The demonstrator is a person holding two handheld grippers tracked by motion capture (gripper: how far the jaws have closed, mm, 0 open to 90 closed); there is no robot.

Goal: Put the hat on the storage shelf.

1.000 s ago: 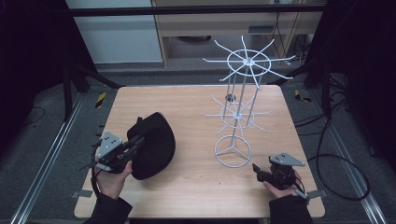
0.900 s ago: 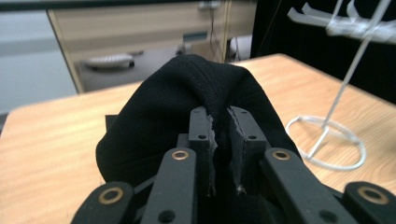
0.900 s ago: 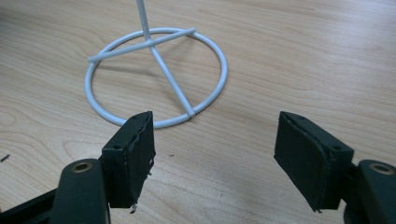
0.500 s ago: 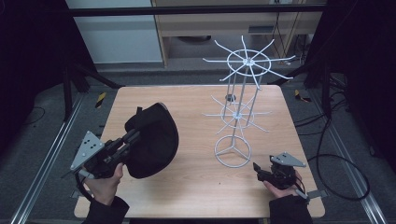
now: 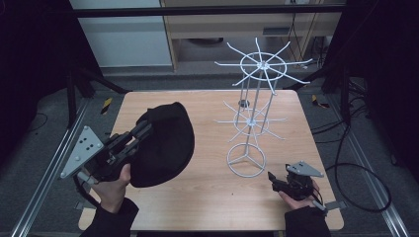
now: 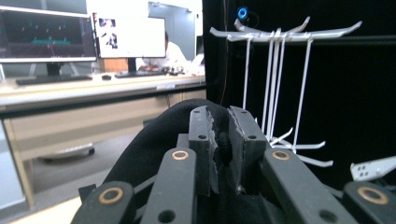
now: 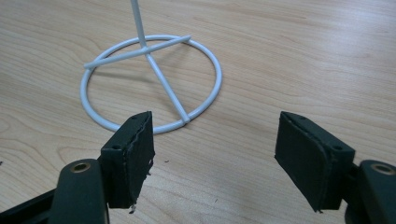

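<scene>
Two grippers at work, one loaded, one idle. Left side first: the left gripper (image 5: 140,134) has its jaws nearly closed, pinching the fabric edge of a black cap (image 5: 165,145). In the left gripper view the pads (image 6: 201,135) press a fold of the cap (image 6: 154,140) between them, with barely a gap showing. The cap hangs from the grip over the left half of the wooden table (image 5: 207,197); whether its lower edge touches the wood I cannot tell.

Step in hand, as I judge it: carrying the cap toward the white wire rack (image 5: 254,106), which stands right of centre on its ring base (image 5: 246,159). Next move likely calls for more height and a swing rightward, then lowering the cap over one of the radiating hooks without snagging the neighbouring prongs.

Far right: the right gripper (image 5: 274,180) rests low near the table's front right corner, jaws wide apart, holding nothing. Its own view shows the ring base (image 7: 152,81) just ahead of the open pads (image 7: 135,151), not touching. It may need to steady the base.
</scene>
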